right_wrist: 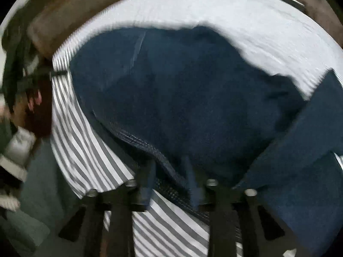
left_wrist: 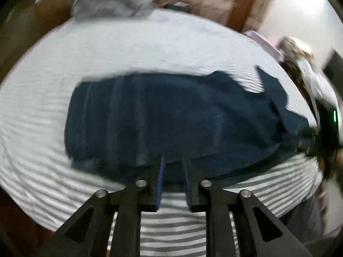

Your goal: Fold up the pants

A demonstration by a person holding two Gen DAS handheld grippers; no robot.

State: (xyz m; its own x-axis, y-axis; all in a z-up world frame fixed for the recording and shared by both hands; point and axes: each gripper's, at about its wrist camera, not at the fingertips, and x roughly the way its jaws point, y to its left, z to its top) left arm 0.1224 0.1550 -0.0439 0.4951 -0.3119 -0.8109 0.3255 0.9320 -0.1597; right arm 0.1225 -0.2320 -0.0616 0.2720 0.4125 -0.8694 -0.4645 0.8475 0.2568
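Dark blue pants (left_wrist: pixel 171 115) lie spread on a bed with a grey-and-white striped sheet (left_wrist: pixel 150 49). In the left wrist view my left gripper (left_wrist: pixel 174 160) stands at the near edge of the pants, its jaws a little apart with nothing clearly between them. In the right wrist view the pants (right_wrist: pixel 188 94) fill the middle, with a stitched hem running down toward my right gripper (right_wrist: pixel 169 167). Its jaws are partly apart around that hem edge. Both views are blurred by motion.
A grey bundle of cloth (left_wrist: pixel 113 0) lies at the far edge of the bed. Brown wooden furniture (left_wrist: pixel 242 6) stands behind it. The other gripper and a hand (left_wrist: pixel 325 124) show at the right. A brown bed frame (right_wrist: pixel 64 19) shows at upper left.
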